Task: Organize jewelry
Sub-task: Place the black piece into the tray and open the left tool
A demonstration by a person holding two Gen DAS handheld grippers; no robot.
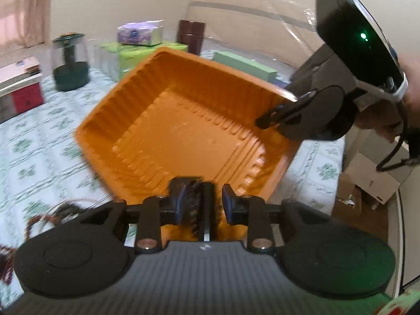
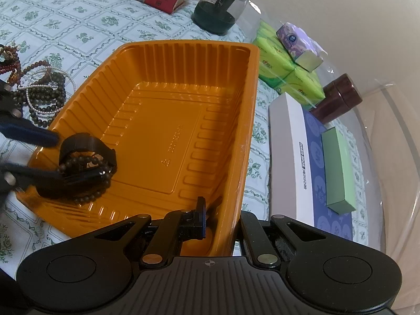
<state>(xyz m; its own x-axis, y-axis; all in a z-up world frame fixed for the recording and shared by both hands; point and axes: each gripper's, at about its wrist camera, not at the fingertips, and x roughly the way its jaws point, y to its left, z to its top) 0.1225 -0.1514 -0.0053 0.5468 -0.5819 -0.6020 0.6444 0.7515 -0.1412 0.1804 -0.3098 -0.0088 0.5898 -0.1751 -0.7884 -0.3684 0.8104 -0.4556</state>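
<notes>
Right gripper (image 2: 220,220): my fingers clamp orange tray (image 2: 252,105) near rim.
Left gripper (image 2: 78,162): grasping bead bracelet (image 2: 86,178) over tray.
Remaining: bead pile (image 2: 39,86) far left, outside.

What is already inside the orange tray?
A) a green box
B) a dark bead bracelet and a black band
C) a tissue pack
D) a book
B: in the right wrist view a dark bead bracelet lies with a black band in the near corner of the orange tray, where the left gripper reaches in.
</notes>
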